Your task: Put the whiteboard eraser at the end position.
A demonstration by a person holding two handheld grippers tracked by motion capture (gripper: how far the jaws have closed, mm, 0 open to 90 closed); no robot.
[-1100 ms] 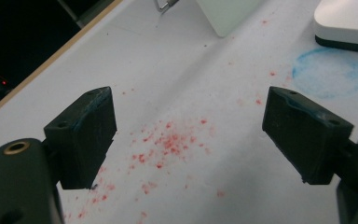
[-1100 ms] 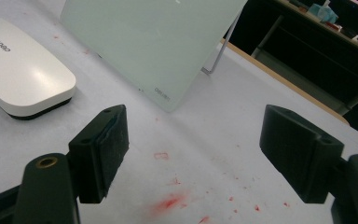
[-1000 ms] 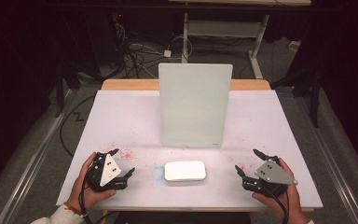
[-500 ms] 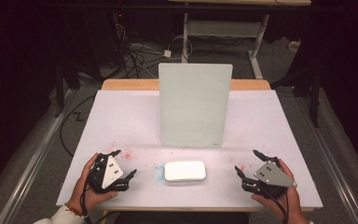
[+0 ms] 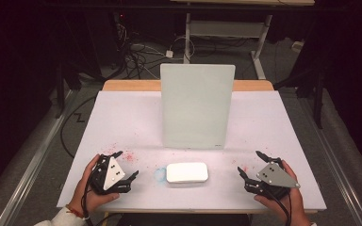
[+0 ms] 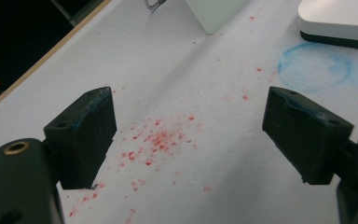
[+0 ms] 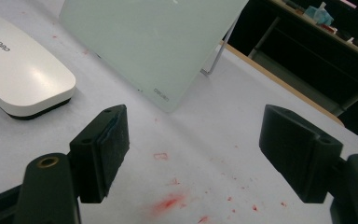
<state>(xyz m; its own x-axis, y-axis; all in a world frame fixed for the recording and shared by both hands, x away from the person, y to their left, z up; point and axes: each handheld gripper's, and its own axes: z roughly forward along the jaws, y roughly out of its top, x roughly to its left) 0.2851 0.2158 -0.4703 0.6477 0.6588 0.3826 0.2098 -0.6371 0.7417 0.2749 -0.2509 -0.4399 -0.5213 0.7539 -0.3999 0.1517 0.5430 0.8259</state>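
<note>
A white board eraser (image 5: 186, 172) lies flat near the table's front edge, between the two hands; it is also seen at the top right of the left gripper view (image 6: 338, 21) and at the left of the right gripper view (image 7: 21, 67). Behind it a pale glass whiteboard (image 5: 196, 106) stands upright on a stand (image 7: 161, 39). My left gripper (image 5: 121, 166) rests at the front left, jaws wide open and empty (image 6: 189, 135). My right gripper (image 5: 253, 164) rests at the front right, likewise open with nothing between its jaws (image 7: 193, 149).
The white table (image 5: 122, 117) carries red marker specks (image 6: 156, 140) by the left gripper, a faint blue ring (image 6: 314, 67) beside the eraser, and red smears (image 7: 170, 203) by the right gripper. Cables (image 5: 139, 49) and a desk frame lie on the floor beyond the far edge.
</note>
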